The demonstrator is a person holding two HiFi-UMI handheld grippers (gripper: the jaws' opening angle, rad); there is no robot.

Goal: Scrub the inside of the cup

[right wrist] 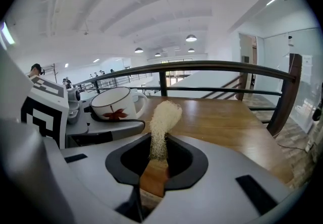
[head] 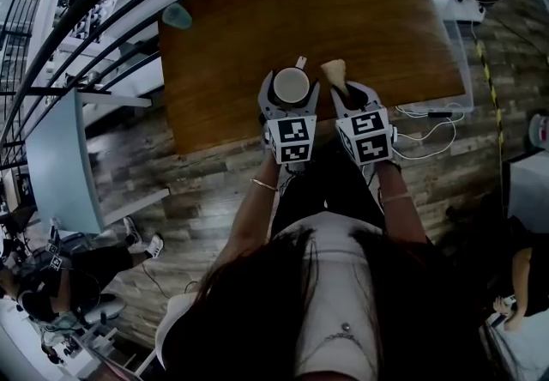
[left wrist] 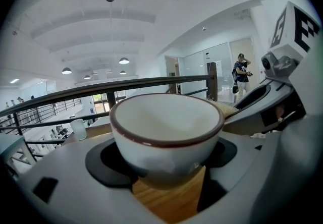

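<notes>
Left gripper (head: 291, 92) is clamped w/ wide jaws on the cup (left wrist: 166, 127), at the near edge of the desk (head: 343, 10). Glazed ceramic is judged stiff, slippery & breakable, so the outer walls are best gripped. Right gripper (right wrist: 159, 160) is closed on a loofah scrubber (right wrist: 164, 117), soft & light. Cup's base is hidden by the jaws; whether it touches the desk cannot be told.

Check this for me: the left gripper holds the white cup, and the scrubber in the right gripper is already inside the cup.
Wrong on one point: the scrubber is outside the cup, beside it, as the right gripper view shows. The left gripper does hold the white cup, and the right gripper holds the scrubber.
</notes>
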